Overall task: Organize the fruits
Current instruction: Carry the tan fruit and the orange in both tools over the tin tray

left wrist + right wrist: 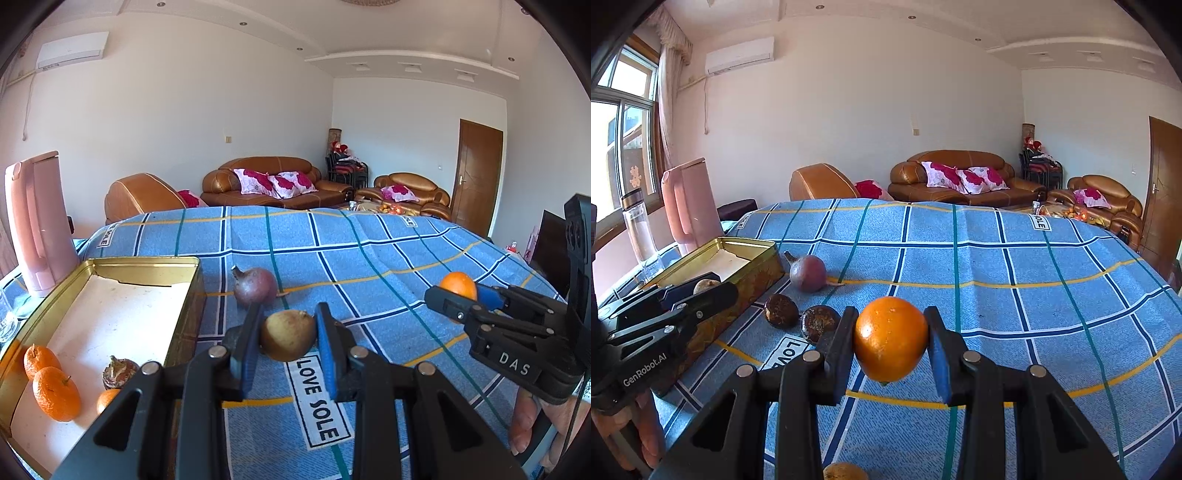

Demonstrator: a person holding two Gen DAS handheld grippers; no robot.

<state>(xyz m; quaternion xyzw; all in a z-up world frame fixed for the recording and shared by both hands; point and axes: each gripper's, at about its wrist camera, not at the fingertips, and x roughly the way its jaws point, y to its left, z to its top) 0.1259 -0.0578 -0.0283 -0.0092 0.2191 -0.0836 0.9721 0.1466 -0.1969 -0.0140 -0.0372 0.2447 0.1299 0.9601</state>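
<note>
Two tongs clamped: left tongs [288, 334] pinch dull round brownish fruit [289, 335]; right tongs [891, 338] pinch glossy orange [890, 339].

White walls [849, 92], brown sofas [953, 177], sunlit window [624, 147].

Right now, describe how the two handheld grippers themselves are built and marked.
Both are black plastic linkage frames with silver pivot bolts and triangular cut-outs. The left gripper has blue-faced fingers and white "GenRobot.AI" lettering on its side. The right gripper is built alike, with "DAS" lettered on its side. No sleeves or cables are clearly visible.
</note>
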